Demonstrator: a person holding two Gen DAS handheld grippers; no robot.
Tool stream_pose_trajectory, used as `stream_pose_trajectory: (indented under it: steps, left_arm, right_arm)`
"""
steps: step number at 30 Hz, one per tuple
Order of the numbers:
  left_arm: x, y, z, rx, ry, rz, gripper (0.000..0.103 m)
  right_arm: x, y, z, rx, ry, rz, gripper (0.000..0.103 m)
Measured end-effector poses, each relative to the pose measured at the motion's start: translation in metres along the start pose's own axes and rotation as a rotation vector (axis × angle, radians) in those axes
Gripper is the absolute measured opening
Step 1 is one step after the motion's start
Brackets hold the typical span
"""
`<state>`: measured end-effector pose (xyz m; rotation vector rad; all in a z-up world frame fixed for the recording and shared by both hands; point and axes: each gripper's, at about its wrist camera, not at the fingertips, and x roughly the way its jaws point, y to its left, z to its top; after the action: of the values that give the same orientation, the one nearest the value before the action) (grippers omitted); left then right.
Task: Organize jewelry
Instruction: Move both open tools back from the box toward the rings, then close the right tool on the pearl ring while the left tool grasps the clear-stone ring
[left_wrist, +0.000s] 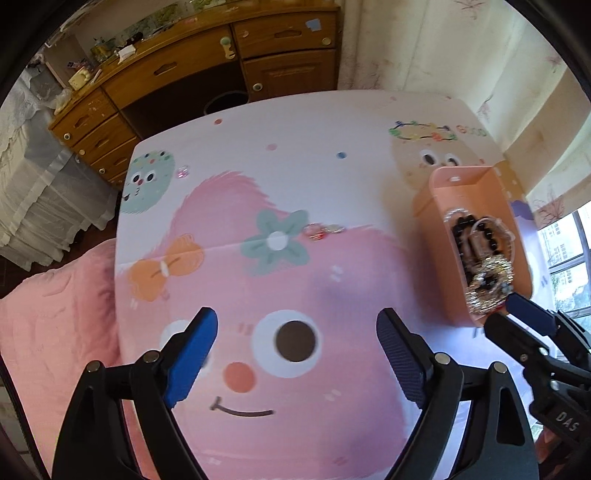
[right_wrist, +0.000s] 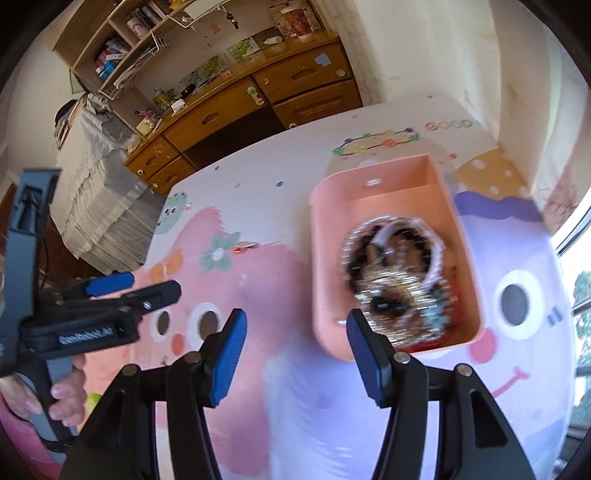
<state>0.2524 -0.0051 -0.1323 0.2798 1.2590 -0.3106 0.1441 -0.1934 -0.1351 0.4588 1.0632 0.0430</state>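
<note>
The left gripper (left_wrist: 297, 341) hangs over the counter (left_wrist: 332, 173) with its jaws wide apart and nothing between them. Ahead of it lies a small jewel (left_wrist: 325, 229); the pink box (left_wrist: 439, 206) of bracelets (left_wrist: 484, 258) sits to its right. The right gripper (right_wrist: 295, 341) also stands apart and empty, the box just ahead to its right, near its right fingertip (right_wrist: 360, 332).

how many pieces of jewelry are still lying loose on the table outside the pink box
2. One small pinkish piece lies beside the green monster print; another, red and silvery, lies right of the printed flower. Everything else sits in the pink box. The grippers may hide more.
</note>
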Motion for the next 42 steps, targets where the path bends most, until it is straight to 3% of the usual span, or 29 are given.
stream_pose_trajectory:
  steps: [7, 13, 18, 26, 33, 42]
  left_arm:
    - [0.017, 0.059, 0.005, -0.024, -0.006, 0.014, 0.087]
    - [0.039, 0.106, 0.030, -0.056, -0.019, -0.004, 0.087]
    - [0.066, 0.134, 0.057, -0.102, -0.064, -0.049, 0.087]
    - [0.113, 0.169, 0.086, -0.200, -0.127, -0.055, 0.087]
    - [0.132, 0.188, 0.096, -0.259, -0.218, -0.043, 0.087]
    - [0.145, 0.187, 0.108, -0.268, -0.292, -0.011, 0.081]
  right_arm:
    - [0.035, 0.041, -0.002, 0.018, 0.041, 0.009, 0.057]
    - [0.065, 0.066, 0.006, 0.043, 0.029, -0.004, 0.056]
    - [0.093, 0.079, 0.014, 0.021, -0.007, -0.056, 0.056]
    - [0.138, 0.089, 0.025, -0.090, -0.080, -0.206, 0.056]
    - [0.150, 0.100, 0.029, -0.209, -0.121, -0.305, 0.044]
    - [0.159, 0.097, 0.033, -0.214, -0.099, -0.294, 0.028]
